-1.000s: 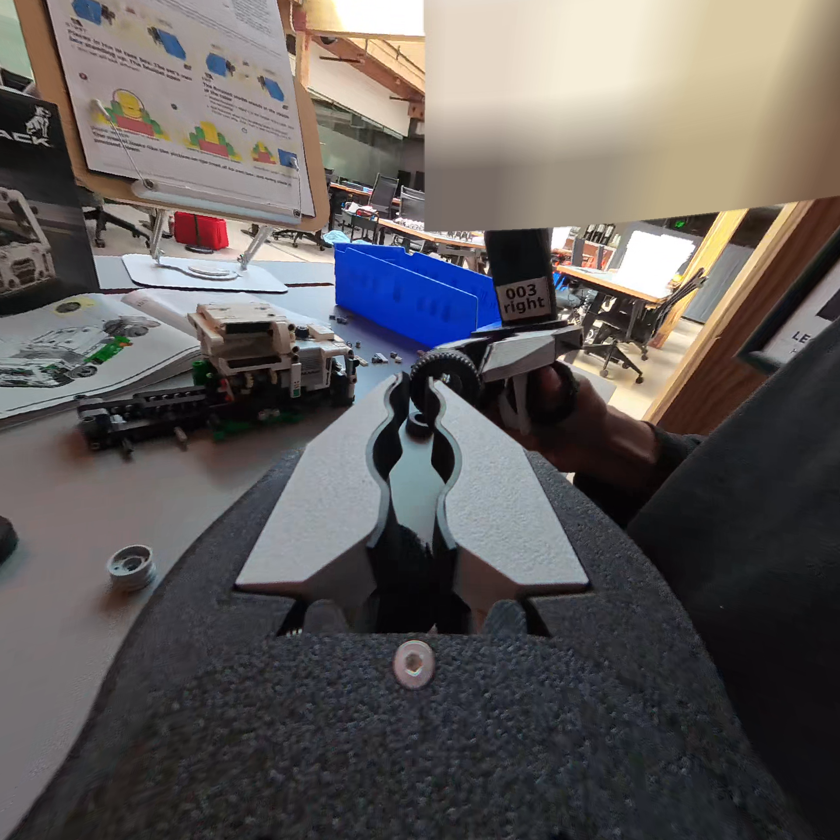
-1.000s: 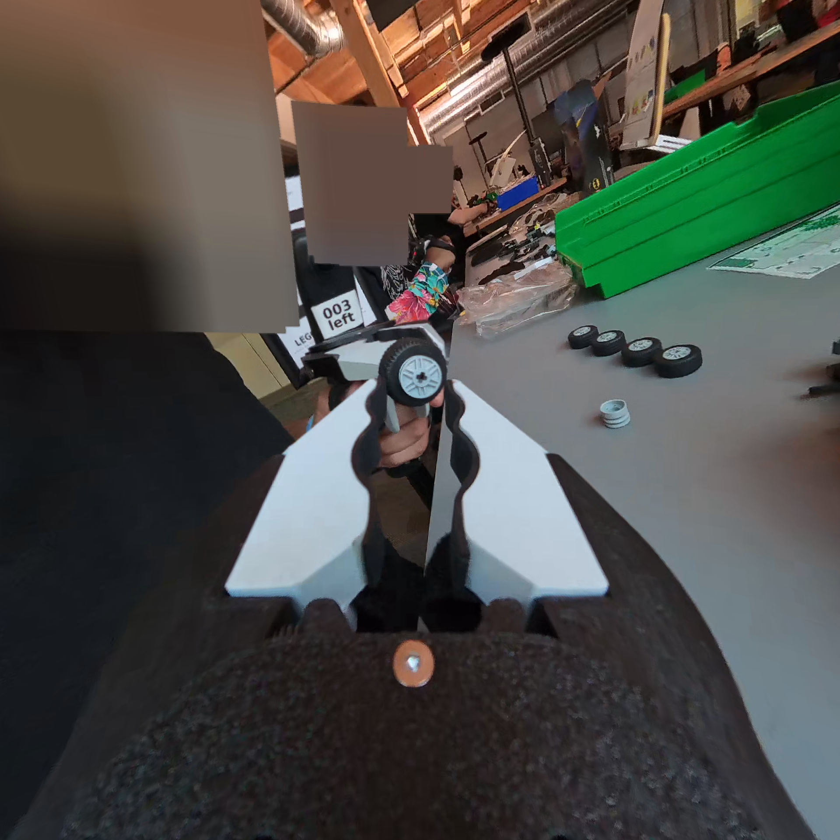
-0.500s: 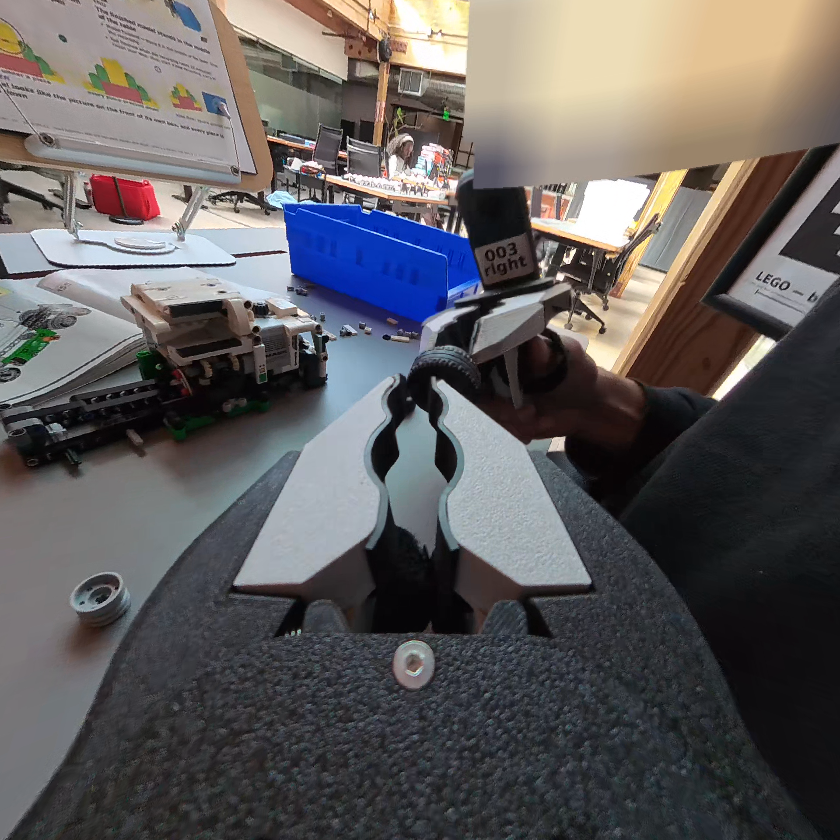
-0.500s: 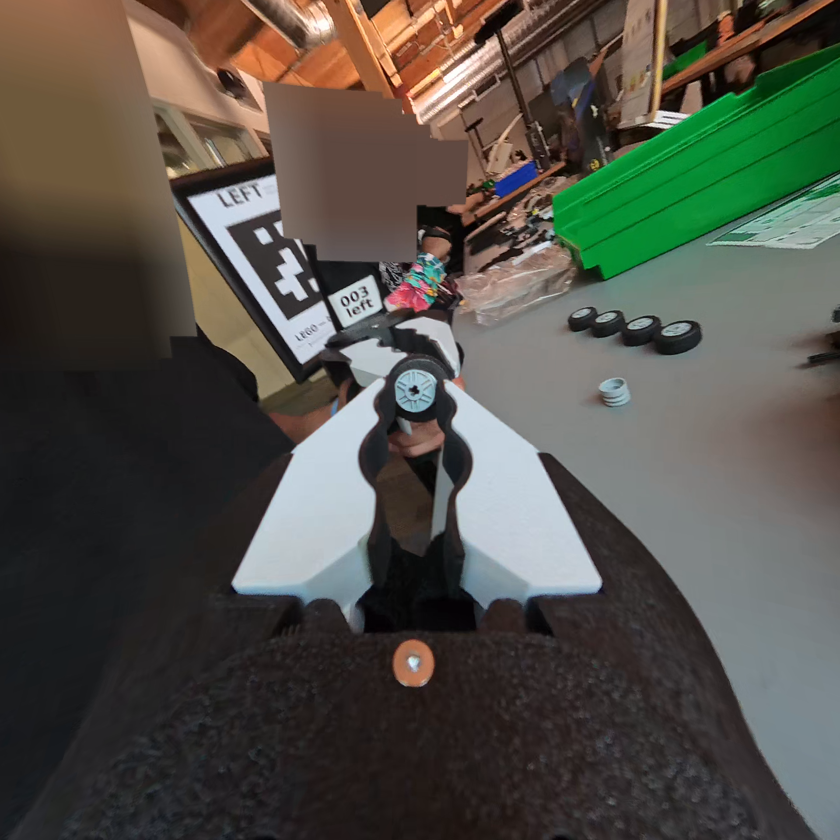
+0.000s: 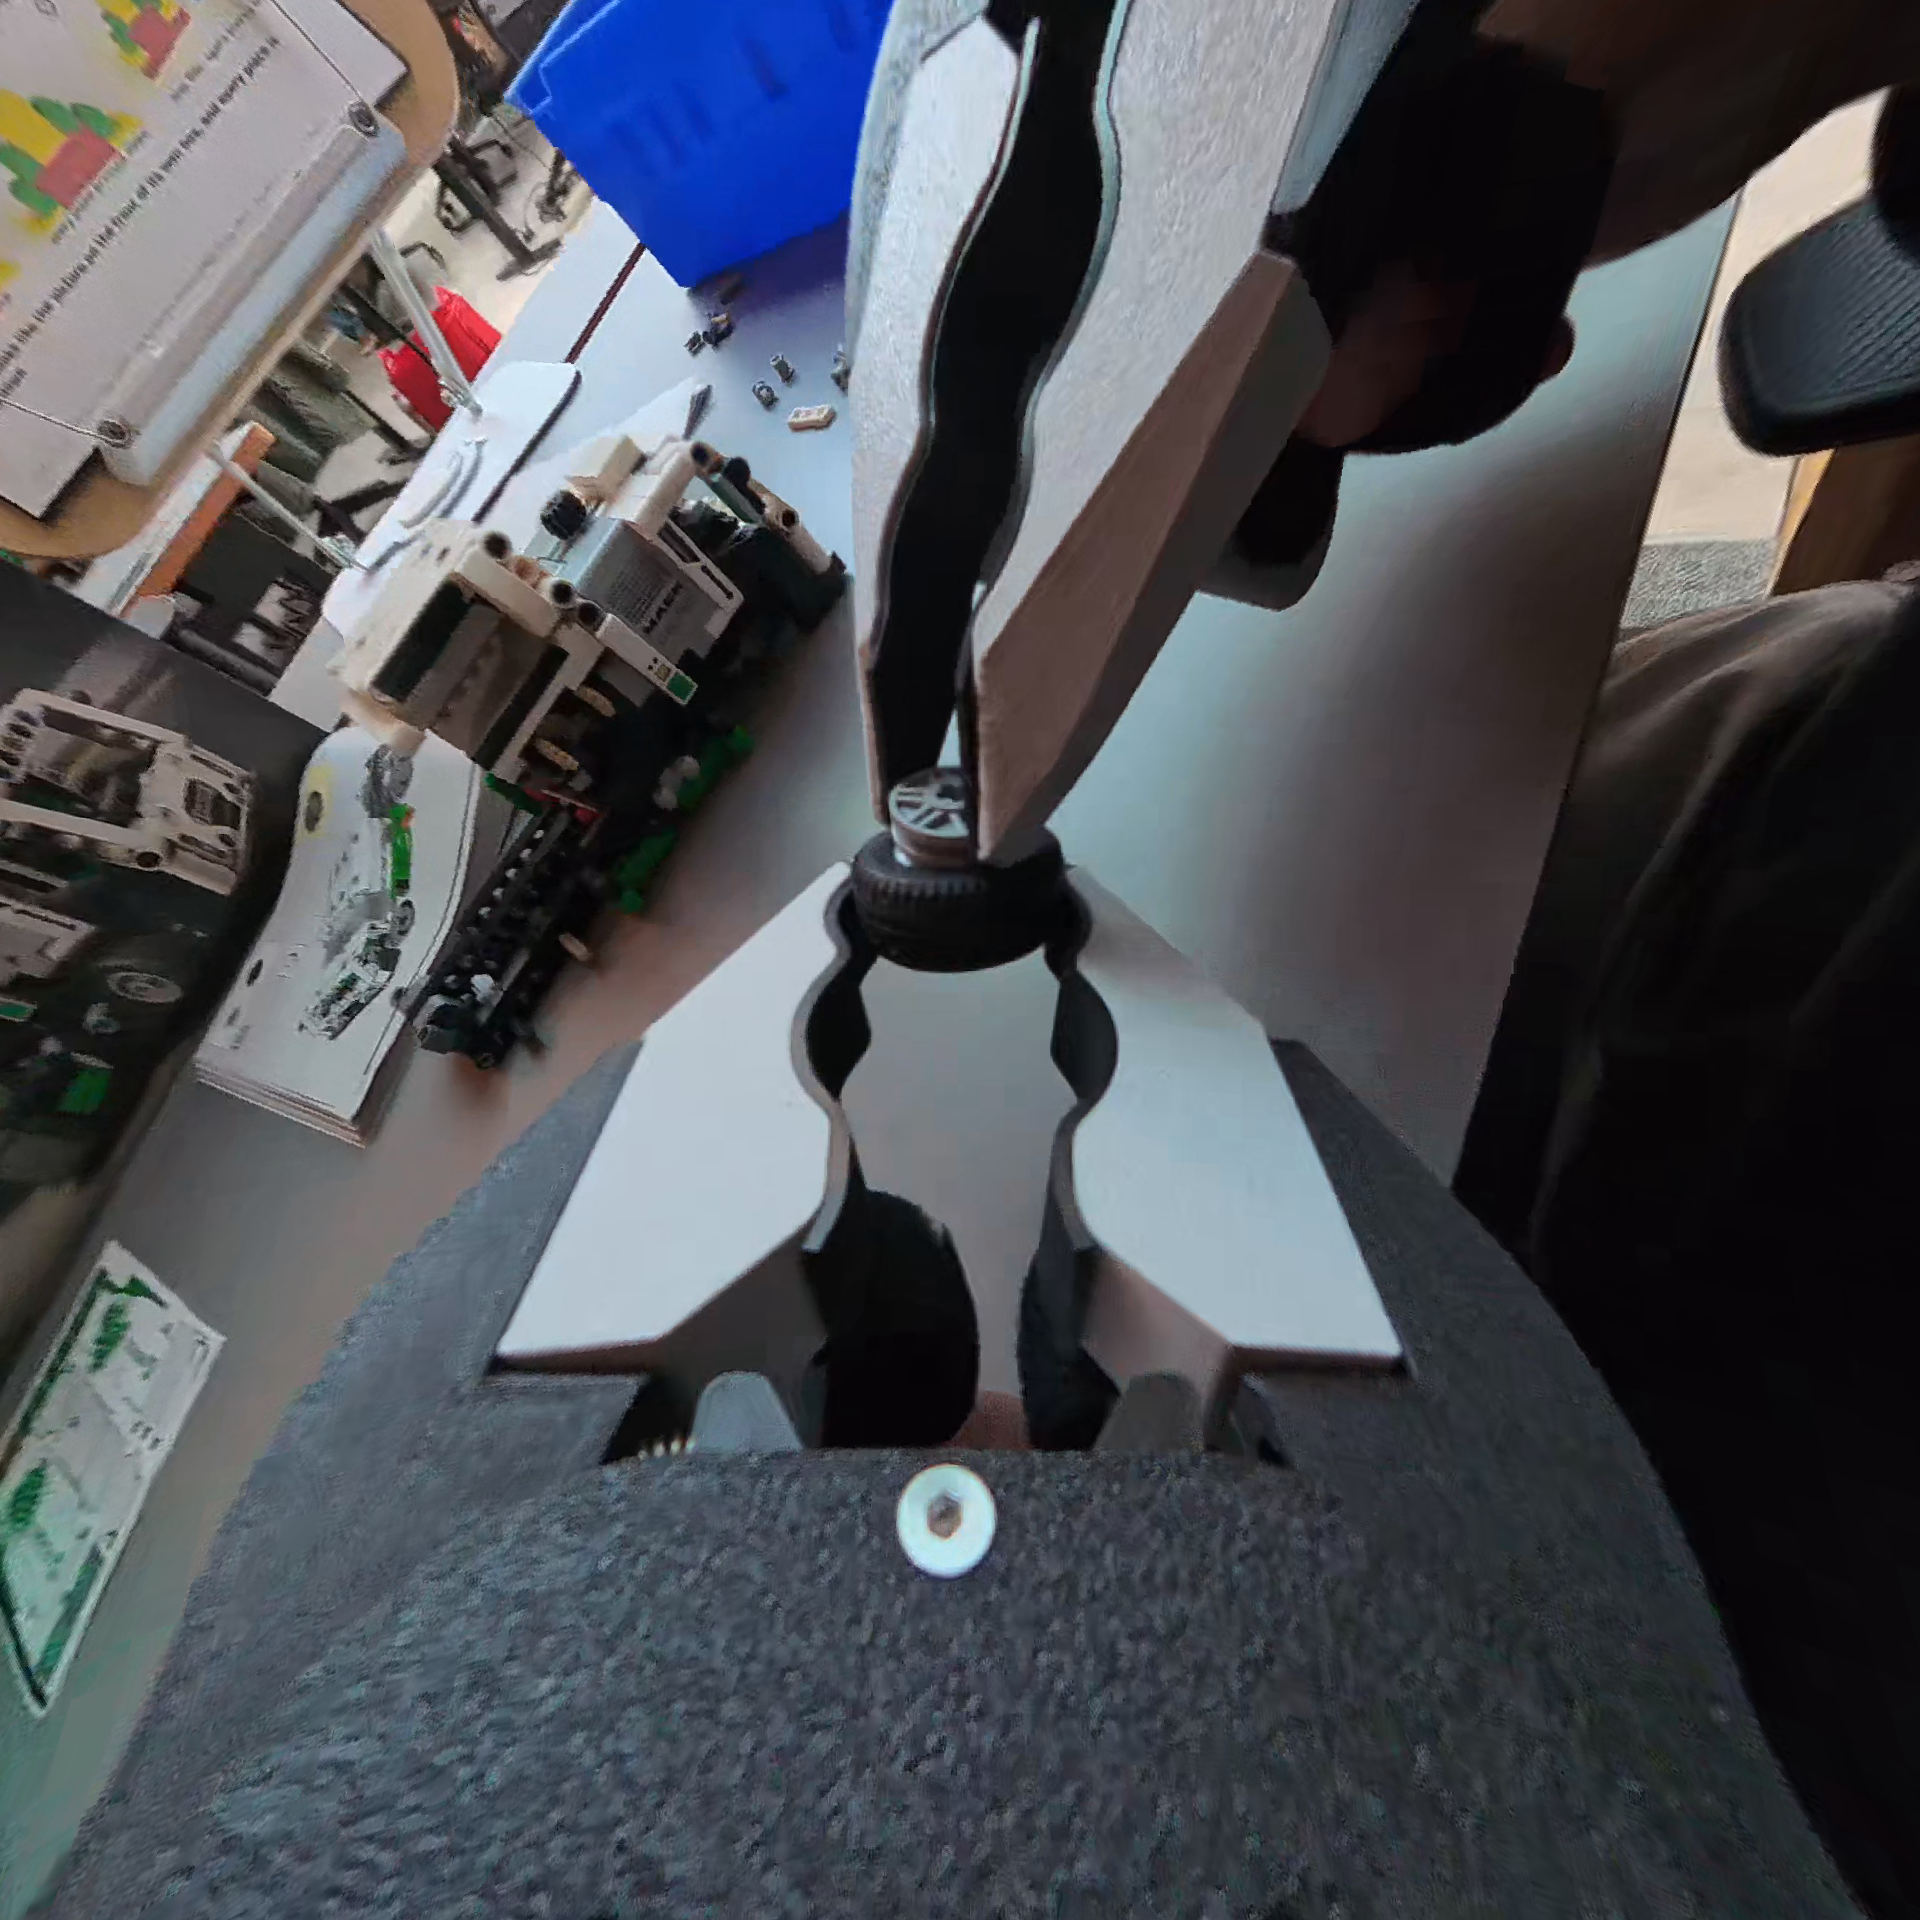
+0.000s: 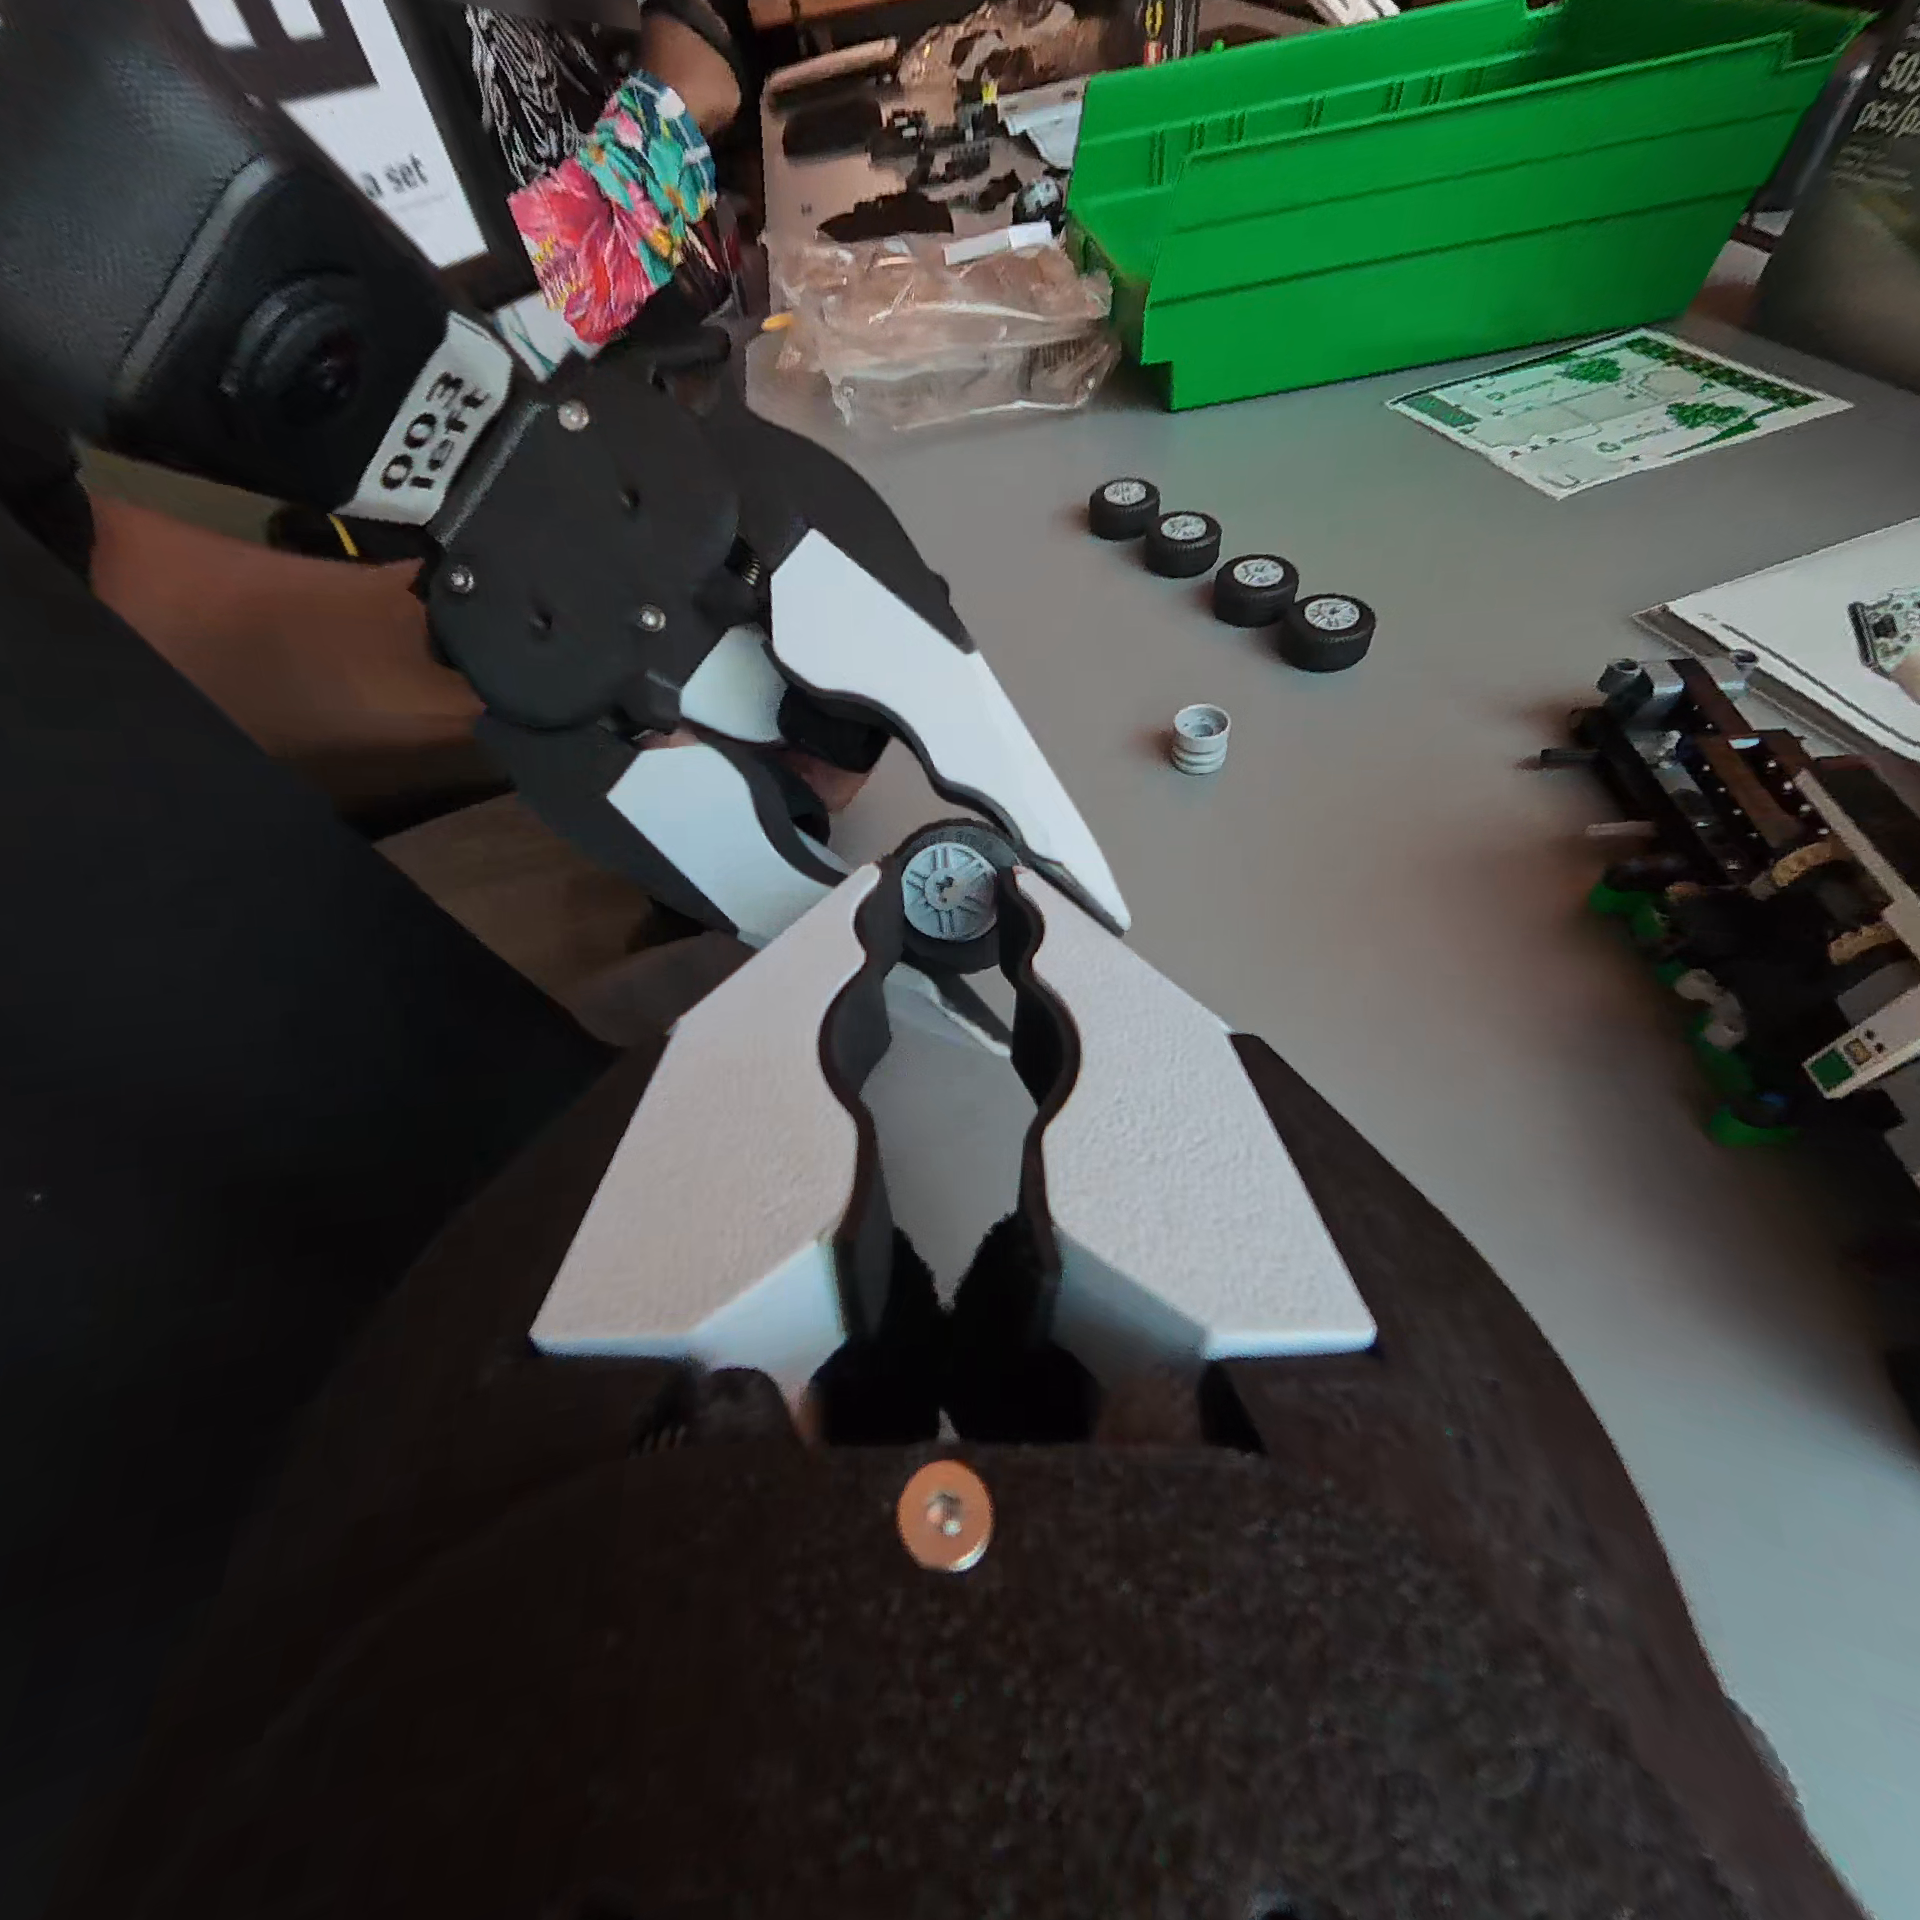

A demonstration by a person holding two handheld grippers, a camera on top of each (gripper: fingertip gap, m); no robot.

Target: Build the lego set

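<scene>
While left tongs (image 5: 951,920) clamp the soft black rubber tyre (image 5: 954,914), right tongs (image 6: 948,896) pinch its rigid, light grey plastic rim (image 6: 943,891) above the tyre — grip rim edges.

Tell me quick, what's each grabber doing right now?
Left gripper: shut on the small black rubber tyre.
Right gripper: shut on the round grey plastic wheel hub, pushing it into that tyre.

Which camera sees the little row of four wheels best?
The right wrist view: the four wheels stand in a row on the grey table, unobstructed. The left wrist view does not show them at all.
</scene>
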